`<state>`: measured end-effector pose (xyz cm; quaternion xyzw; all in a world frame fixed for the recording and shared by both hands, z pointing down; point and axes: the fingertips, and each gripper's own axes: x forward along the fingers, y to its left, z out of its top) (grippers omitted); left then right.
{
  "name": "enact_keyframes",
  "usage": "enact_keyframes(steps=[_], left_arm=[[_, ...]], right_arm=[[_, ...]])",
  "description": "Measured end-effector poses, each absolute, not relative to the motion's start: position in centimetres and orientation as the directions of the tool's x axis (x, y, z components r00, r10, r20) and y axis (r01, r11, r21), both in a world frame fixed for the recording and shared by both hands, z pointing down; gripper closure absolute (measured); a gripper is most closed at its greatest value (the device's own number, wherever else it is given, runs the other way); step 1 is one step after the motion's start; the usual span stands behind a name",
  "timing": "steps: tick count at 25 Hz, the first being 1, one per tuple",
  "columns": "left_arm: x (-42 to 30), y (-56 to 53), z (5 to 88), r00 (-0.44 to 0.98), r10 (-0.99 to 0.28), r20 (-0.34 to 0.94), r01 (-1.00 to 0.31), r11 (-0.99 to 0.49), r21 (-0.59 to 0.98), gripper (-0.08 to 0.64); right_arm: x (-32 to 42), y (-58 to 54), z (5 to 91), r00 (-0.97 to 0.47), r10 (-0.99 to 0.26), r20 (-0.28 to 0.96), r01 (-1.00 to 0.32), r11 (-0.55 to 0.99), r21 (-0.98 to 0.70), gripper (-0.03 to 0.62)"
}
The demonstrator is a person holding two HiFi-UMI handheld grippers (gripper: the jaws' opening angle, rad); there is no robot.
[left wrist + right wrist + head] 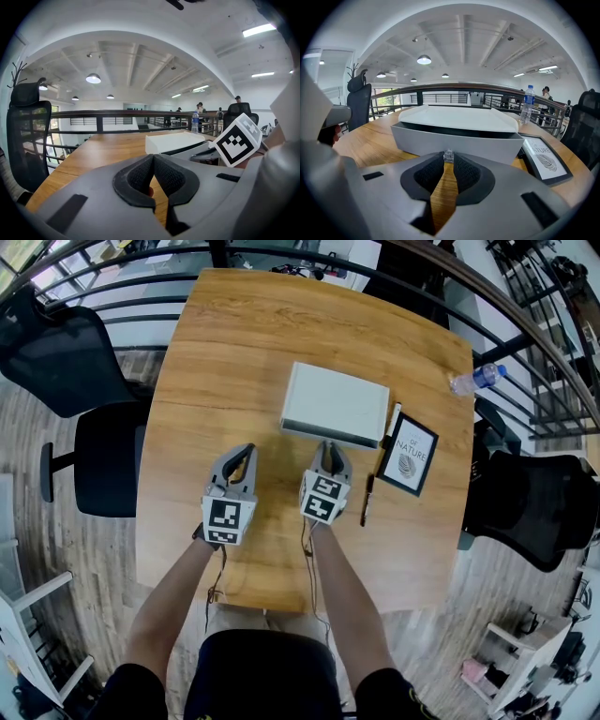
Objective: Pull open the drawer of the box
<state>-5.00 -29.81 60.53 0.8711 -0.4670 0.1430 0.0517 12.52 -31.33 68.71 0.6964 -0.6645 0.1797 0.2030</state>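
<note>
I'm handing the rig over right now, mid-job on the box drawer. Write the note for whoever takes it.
Left claw: shut, empty, over the table, near and left of the box.
Right claw: shut on the small clear knob of the drawer.
Done: knob gripped; drawer front seems only slightly out from under the white top.
Left: pull the drawer straight back. The framed print and pen lie close on the right.

Wooden table [234,352]; framed picture [410,454], black pen [367,500] on its right part; water bottle [476,379] at far right corner; black office chair [103,460] beside left edge
</note>
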Motion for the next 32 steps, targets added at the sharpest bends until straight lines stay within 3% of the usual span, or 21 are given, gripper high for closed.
enact_keyframes(steps=[32], left_arm=[[-4.6,-28.5,59.7,0.529,-0.795,0.295,-0.828,-0.561,-0.026,0.551]], right_arm=[[11.5,-27.5,68.4,0.056,-0.827,0.559,-0.998,-0.042,0.037,0.535]])
